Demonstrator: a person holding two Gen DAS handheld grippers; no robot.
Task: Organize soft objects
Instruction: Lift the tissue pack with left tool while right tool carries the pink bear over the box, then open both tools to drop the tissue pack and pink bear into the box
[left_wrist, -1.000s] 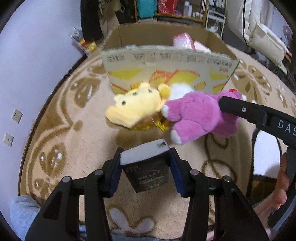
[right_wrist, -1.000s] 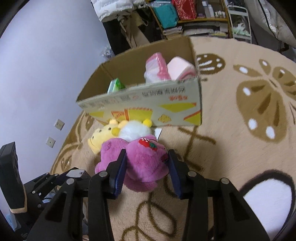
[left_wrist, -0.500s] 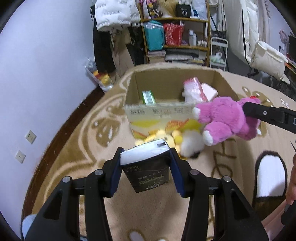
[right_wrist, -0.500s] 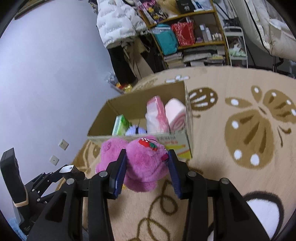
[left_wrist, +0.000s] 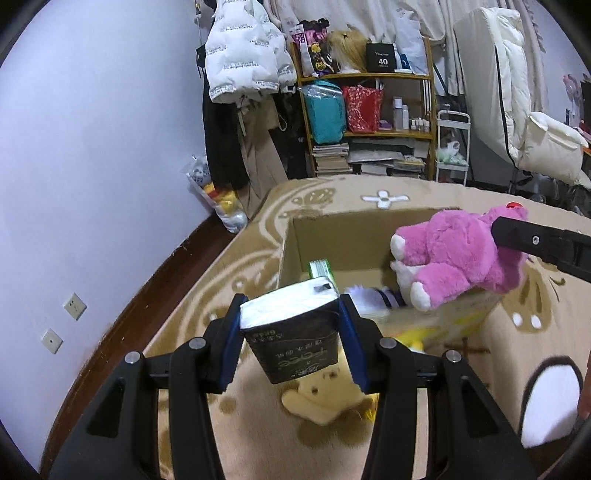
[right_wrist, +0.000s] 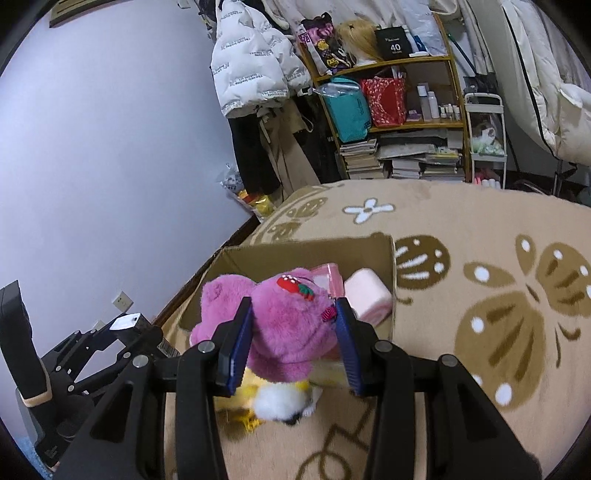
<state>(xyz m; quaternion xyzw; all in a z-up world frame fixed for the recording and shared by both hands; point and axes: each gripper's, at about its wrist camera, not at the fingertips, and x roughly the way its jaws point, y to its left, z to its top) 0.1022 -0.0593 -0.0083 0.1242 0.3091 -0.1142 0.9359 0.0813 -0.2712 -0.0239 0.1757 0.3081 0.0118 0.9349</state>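
Note:
My left gripper (left_wrist: 290, 339) is shut on a black tissue pack (left_wrist: 293, 338) with a white top, held above the carpet in front of the open cardboard box (left_wrist: 334, 232). My right gripper (right_wrist: 293, 339) is shut on a pink plush bear (right_wrist: 291, 325) with a strawberry on its head; in the left wrist view the pink plush bear (left_wrist: 452, 253) hangs over the box's right side. A yellow plush toy (left_wrist: 325, 397) lies on the carpet before the box. Inside the box are a green pack (left_wrist: 321, 267), a pink pack (right_wrist: 327, 275) and a pink roll (right_wrist: 369, 297).
A beige carpet (right_wrist: 480, 295) with brown butterfly patterns covers the floor. A lilac wall (left_wrist: 92, 166) runs along the left. A shelf (left_wrist: 369, 122) with bags and books, hanging coats and a white puffer jacket (left_wrist: 240, 55) stand behind the box.
Both grippers rose and tilted upward with their loads. The pink bear came off the carpet to above the box rim; the yellow toy stayed on the carpet, now low in both views.

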